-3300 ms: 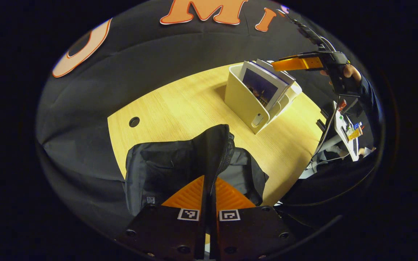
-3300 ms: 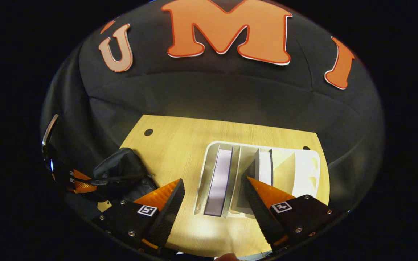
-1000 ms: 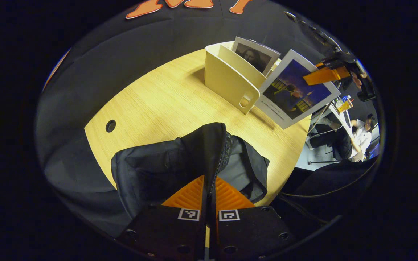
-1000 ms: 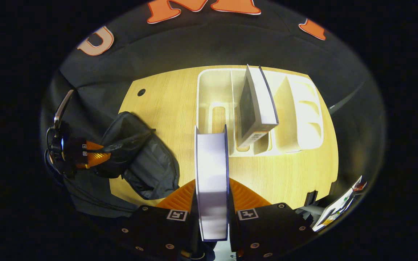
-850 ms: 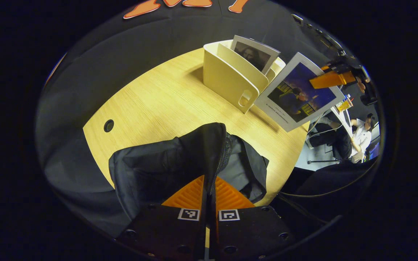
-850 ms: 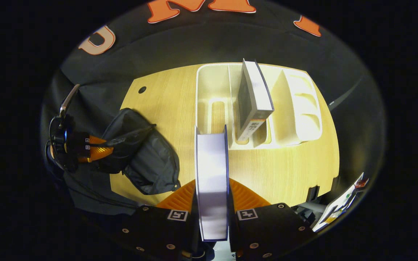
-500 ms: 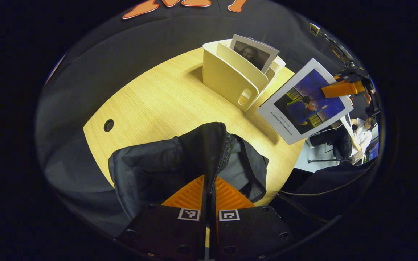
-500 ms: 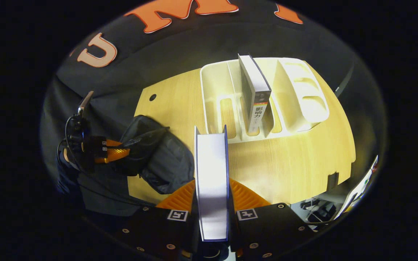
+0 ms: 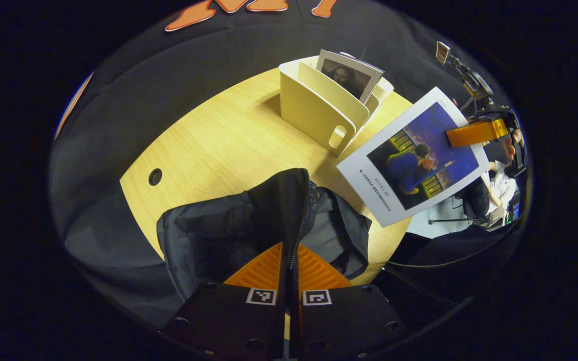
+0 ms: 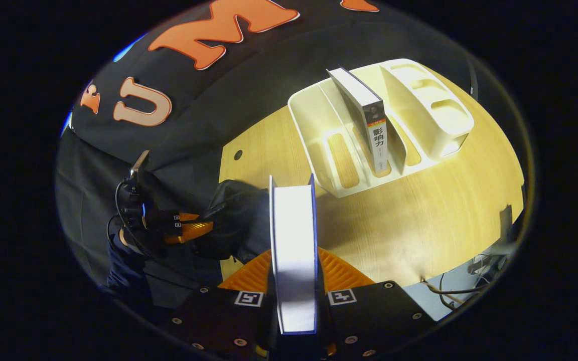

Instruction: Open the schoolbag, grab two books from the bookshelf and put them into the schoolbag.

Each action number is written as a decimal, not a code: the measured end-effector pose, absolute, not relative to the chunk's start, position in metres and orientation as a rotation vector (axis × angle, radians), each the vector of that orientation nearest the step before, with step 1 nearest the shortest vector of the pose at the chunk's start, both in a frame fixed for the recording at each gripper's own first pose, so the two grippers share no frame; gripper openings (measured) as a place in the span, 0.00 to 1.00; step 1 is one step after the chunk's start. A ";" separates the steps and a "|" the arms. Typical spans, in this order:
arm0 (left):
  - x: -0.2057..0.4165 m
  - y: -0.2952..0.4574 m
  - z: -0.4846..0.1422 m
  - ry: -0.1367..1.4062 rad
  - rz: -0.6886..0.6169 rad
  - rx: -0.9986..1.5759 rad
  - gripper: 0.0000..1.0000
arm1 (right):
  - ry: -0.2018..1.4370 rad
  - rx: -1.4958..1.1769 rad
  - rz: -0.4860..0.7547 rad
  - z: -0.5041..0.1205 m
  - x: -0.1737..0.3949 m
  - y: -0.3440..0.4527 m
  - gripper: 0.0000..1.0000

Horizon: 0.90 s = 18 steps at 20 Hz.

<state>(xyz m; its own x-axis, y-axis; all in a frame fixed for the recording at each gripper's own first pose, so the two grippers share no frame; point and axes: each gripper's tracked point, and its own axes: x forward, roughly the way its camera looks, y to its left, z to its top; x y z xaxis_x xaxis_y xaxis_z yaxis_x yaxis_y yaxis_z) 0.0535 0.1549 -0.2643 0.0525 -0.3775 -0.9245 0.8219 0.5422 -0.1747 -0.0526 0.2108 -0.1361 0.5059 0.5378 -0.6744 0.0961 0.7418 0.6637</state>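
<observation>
Left gripper view: wooden table (image 9: 219,145), then black fabric schoolbag (image 9: 229,230) — its interior hidden — with the left gripper (image 9: 289,260) clamped on its zipper edge. Right gripper (image 10: 294,273) grips a book (image 10: 294,250) edge-on; another stands in the cream bookshelf (image 10: 434,120).

- Lit warmly from above, brightest on the pale wooden tabletop (image 9: 219,145).
- Soft shadow beside the cream plastic bookshelf (image 10: 384,125).
- Dim towards edges, strongly bent by fisheye; otherwise sharp.

Wooden table (image 9: 219,145) with cream bookshelf (image 9: 314,113) and black schoolbag (image 9: 219,235)
</observation>
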 end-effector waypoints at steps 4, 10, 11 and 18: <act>0.056 0.157 -0.253 1.183 -0.942 0.457 0.04 | 1.009 0.822 0.365 -0.143 -0.049 0.241 0.32; 0.059 0.159 -0.244 1.183 -0.917 0.428 0.03 | 1.012 0.966 0.448 -0.166 -0.042 0.297 0.32; 0.061 0.160 -0.242 1.182 -0.909 0.427 0.03 | 1.004 0.986 0.449 -0.171 -0.036 0.305 0.32; 0.060 0.163 -0.232 1.163 -0.899 0.415 0.03 | 0.965 1.098 0.436 -0.192 -0.013 0.344 0.32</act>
<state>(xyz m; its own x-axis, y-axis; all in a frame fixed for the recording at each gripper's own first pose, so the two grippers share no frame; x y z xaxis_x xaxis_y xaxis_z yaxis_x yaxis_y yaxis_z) 0.0596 0.1632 -0.2315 0.1136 -0.3900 -0.9138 0.7861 0.5977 -0.1574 -0.0128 0.3436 -0.1923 0.5400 0.7203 -0.4354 0.1491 0.4273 0.8917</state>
